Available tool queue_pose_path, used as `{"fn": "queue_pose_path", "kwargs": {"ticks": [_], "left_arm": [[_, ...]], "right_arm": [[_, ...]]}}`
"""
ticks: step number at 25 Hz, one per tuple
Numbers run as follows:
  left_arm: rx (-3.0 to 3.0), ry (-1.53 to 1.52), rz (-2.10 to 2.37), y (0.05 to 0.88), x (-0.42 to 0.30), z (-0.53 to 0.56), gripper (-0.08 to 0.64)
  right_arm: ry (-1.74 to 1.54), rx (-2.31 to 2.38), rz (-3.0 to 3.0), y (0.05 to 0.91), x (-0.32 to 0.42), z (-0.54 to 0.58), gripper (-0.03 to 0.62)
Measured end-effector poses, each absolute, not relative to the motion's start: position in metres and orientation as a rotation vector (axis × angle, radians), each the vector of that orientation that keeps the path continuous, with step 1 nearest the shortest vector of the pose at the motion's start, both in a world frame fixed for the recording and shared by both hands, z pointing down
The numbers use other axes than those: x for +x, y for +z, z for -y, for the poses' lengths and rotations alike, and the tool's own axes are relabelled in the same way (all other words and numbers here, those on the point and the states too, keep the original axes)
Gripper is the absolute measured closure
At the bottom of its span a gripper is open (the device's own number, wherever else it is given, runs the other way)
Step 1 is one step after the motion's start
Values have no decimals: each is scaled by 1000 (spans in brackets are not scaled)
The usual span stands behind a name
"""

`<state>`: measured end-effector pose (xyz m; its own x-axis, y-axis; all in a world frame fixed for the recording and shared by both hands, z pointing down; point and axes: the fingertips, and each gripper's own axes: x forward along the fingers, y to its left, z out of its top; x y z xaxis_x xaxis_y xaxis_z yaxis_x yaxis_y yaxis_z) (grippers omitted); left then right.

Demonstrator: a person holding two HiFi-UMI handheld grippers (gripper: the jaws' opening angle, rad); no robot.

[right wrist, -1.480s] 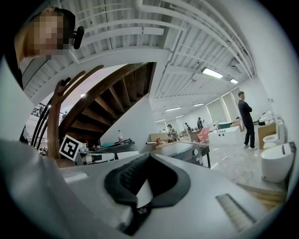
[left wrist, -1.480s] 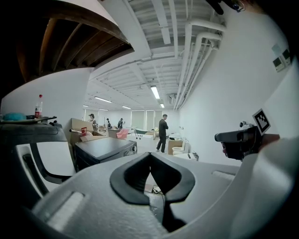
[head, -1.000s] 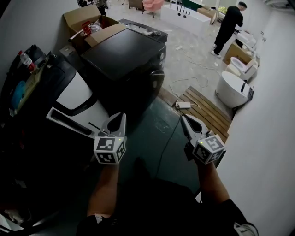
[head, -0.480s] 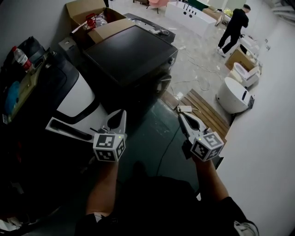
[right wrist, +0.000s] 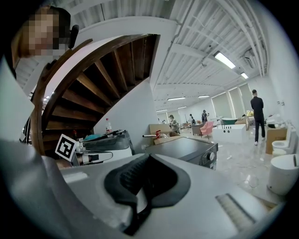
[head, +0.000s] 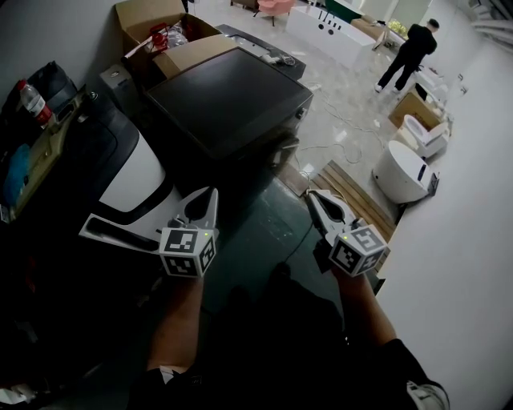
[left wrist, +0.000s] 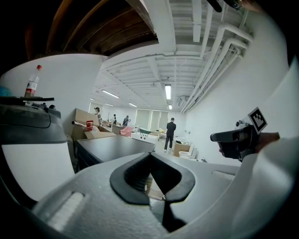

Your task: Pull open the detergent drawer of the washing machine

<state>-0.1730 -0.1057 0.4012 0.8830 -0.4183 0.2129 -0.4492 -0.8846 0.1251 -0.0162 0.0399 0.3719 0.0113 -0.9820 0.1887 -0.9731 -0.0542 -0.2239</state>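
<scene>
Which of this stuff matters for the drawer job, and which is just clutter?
For the job:
white washer
tray jutting from it, likely the drawer
left gripper and right gripper, both shut and empty

Lying about:
dark machine
cardboard box
bottle
wooden pallet
toilet

Floor (head: 337,120) under washing machine (head: 132,172), wooden pallet (head: 361,196), cable (head: 300,234)
</scene>
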Motion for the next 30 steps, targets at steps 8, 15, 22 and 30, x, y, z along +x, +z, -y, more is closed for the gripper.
{"fn": "queue_pose_path", "kwargs": {"ticks": [8,15,22,30], "left_arm": [[2887,314,724,404,-145,135,549],[2856,381,812,413,-88,168,549],[2799,443,907,420,-21,193,549],[2721,475,1085,422,20,208,549]], "right_arm": [[-480,-2111,-2176,382,15,6,589],[-509,-2002,-2233,393,77,57,589],[-590,-1919,-2307,413,155,95,589],[-670,-1768,-2445,430,197,118,589]]}}
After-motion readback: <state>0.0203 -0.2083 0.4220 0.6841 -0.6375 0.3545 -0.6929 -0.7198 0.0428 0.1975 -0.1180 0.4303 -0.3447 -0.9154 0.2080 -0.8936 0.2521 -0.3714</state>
